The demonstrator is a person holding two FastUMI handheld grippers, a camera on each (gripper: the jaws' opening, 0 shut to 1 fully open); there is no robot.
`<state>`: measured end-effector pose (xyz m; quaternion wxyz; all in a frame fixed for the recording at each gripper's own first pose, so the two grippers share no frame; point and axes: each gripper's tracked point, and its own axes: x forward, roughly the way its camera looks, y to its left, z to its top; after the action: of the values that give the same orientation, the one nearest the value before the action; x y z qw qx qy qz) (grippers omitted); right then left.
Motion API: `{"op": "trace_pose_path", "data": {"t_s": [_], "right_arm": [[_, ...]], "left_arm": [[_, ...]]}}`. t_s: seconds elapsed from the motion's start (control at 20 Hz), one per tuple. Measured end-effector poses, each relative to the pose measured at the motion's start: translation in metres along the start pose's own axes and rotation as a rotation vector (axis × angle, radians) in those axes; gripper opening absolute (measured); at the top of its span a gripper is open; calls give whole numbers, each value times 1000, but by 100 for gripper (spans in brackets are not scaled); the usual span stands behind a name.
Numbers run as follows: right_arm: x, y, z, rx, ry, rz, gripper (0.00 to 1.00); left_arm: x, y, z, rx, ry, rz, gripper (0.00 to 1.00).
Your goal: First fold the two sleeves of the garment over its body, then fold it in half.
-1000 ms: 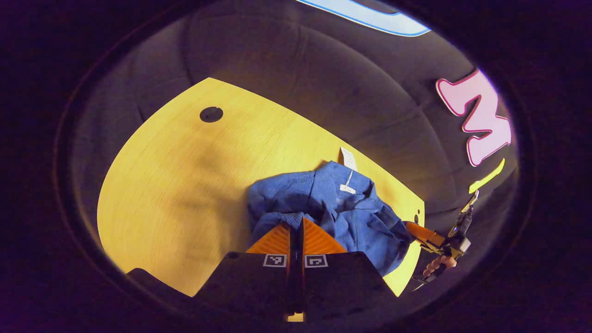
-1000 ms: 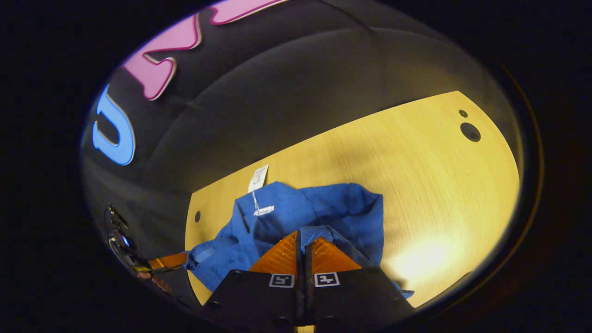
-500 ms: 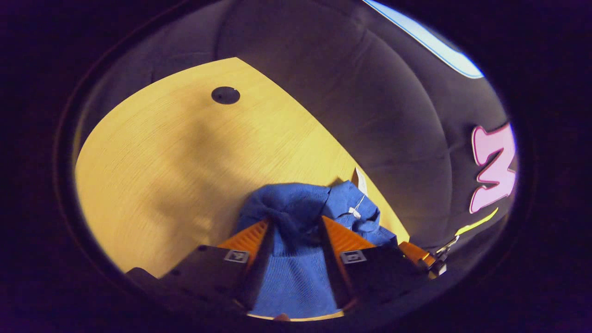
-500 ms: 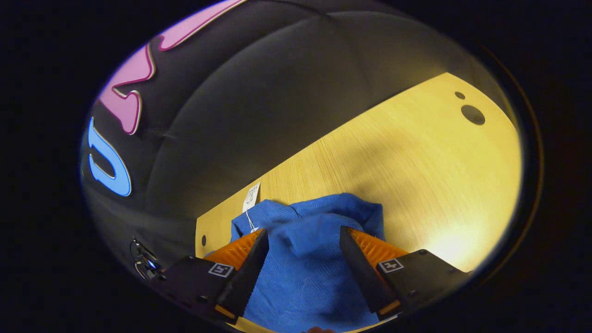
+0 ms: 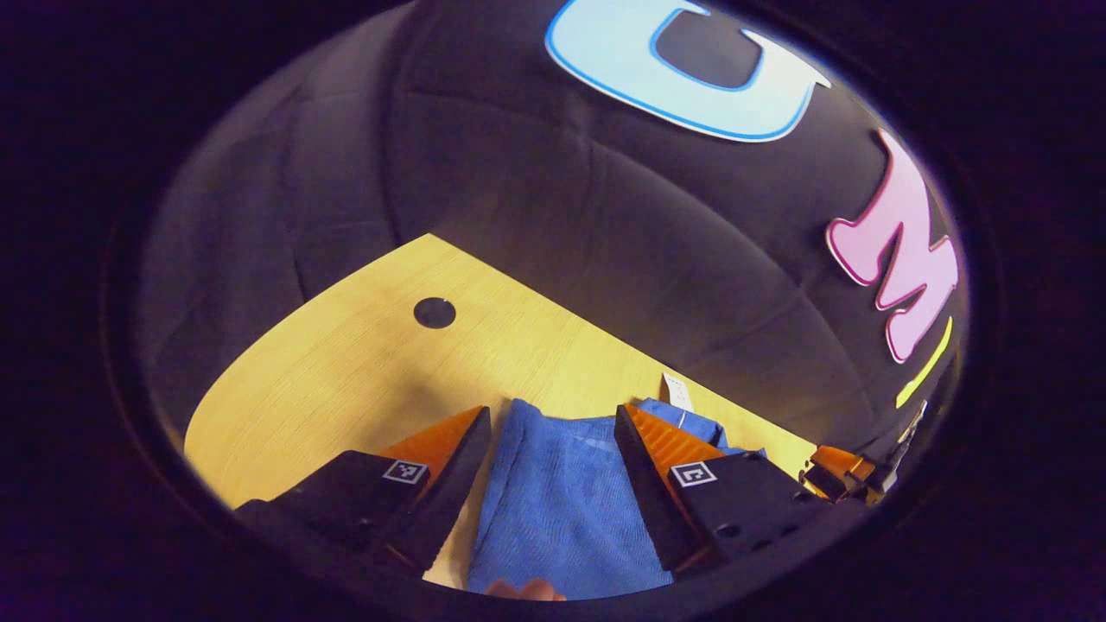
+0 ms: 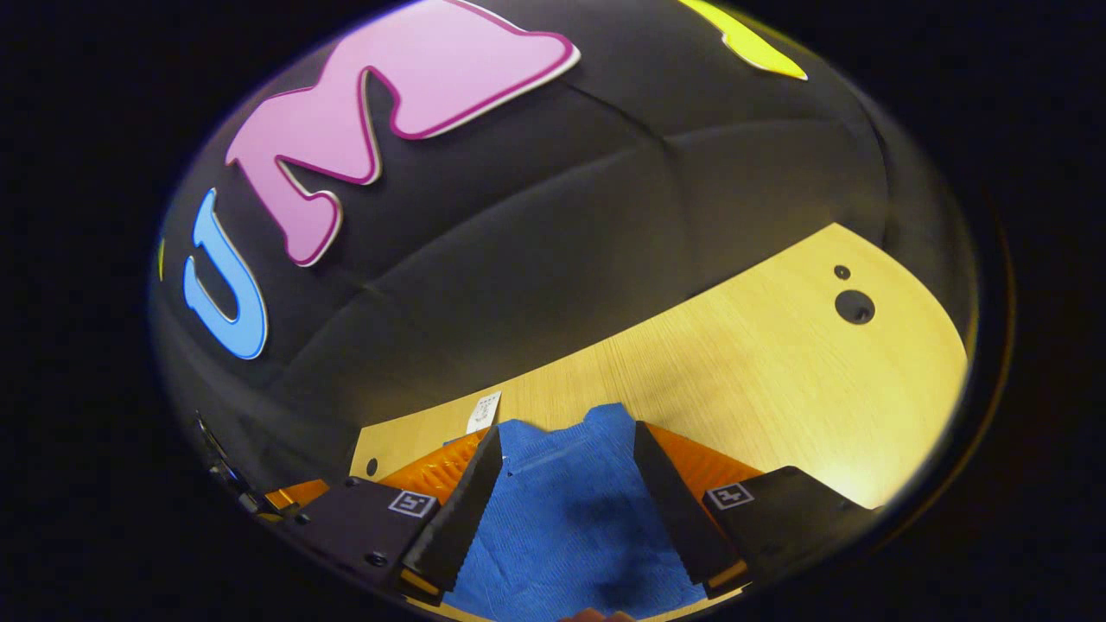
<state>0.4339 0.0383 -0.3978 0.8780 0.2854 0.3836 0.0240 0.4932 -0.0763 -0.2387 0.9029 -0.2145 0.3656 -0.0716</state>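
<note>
The blue knitted garment (image 5: 562, 510) lies flat on the yellow wooden table (image 5: 346, 380), with a white paper tag (image 5: 676, 390) at its far edge. My left gripper (image 5: 553, 419) hangs open over it, and the cloth lies between and below the fingers without being pinched. In the right gripper view the same garment (image 6: 570, 518) and its tag (image 6: 484, 412) lie under my right gripper (image 6: 566, 436), which is open too. The right gripper (image 5: 842, 471) also shows at the far right of the left gripper view. A piece of the left gripper (image 6: 294, 494) shows low on the left of the right gripper view.
The table has a round dark hole (image 5: 434, 312) toward its far left and another hole (image 6: 854, 307) toward its far right, with a smaller hole (image 6: 842, 272) beside it. The black cloth wall (image 5: 605, 225) rises right behind the table's far edge.
A second ago both grippers were shut on the bunched garment. Both opened and let it go. Since then they have tilted up and the cloth now lies flatter under them.
</note>
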Motion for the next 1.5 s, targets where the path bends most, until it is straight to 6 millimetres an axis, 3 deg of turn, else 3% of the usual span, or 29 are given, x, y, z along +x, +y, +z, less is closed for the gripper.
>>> {"op": "trace_pose_path", "data": {"t_s": [0.25,0.4,0.7,0.8,1.0,1.1,1.2,1.4,1.5], "right_arm": [[-40,18,0,-110,-45,11,98],[-73,27,-1,-184,-89,16,98],[-174,45,-18,-274,-185,31,97],[-211,51,-25,-289,-226,35,98],[-275,62,-47,-306,-306,20,97],[-306,58,-58,-352,-341,-16,97],[-336,72,-75,-391,-365,0,97],[-392,90,-90,-451,-417,32,97],[-420,87,-92,-494,-472,9,98]], "left_arm": [[-33,-38,-5,156,-45,-32,84],[-65,-60,-12,219,-82,-67,84],[-145,-97,-37,335,-176,-136,84],[-169,-108,-56,369,-195,-160,84],[-218,-119,-94,409,-211,-194,84],[-241,-125,-108,432,-240,-214,84],[-263,-128,-123,446,-258,-230,84],[-312,-135,-140,470,-327,-212,86],[-342,-138,-140,461,-389,-193,84]]}}
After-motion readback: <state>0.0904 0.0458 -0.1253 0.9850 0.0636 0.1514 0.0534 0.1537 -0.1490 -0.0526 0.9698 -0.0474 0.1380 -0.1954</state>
